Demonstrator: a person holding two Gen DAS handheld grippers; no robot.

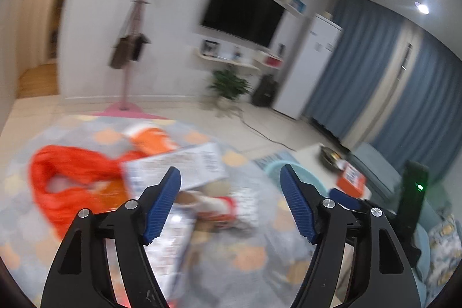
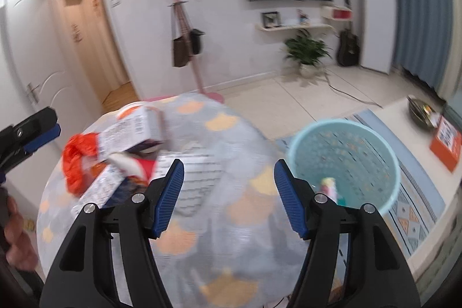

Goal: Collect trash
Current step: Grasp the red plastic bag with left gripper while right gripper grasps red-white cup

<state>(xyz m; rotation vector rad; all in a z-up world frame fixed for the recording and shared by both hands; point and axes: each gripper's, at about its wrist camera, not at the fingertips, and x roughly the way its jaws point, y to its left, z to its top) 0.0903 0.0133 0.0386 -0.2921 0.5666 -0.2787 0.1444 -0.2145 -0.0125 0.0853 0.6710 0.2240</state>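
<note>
A pile of trash lies on a round table with a grey patterned cloth (image 2: pixel 231 134): an orange plastic bag (image 1: pixel 66 178), a white printed carton (image 1: pixel 176 166), a red and white wrapper (image 1: pixel 213 207). In the right wrist view I see the bag (image 2: pixel 78 160), a carton (image 2: pixel 130 132) and a printed sheet (image 2: pixel 196 178). My left gripper (image 1: pixel 231 184) is open and empty above the pile. My right gripper (image 2: pixel 229 178) is open and empty above the cloth. A teal waste basket (image 2: pixel 343 160) stands right of the table with one small item (image 2: pixel 329 189) inside.
A pink coat stand (image 2: pixel 184 28) with bags stands behind the table. A low white table (image 2: pixel 418 158) at the right holds an orange box (image 2: pixel 446 140) and a dark bowl (image 2: pixel 421 111). A potted plant (image 2: pixel 306 54), guitar, fridge and blue curtains line the far wall.
</note>
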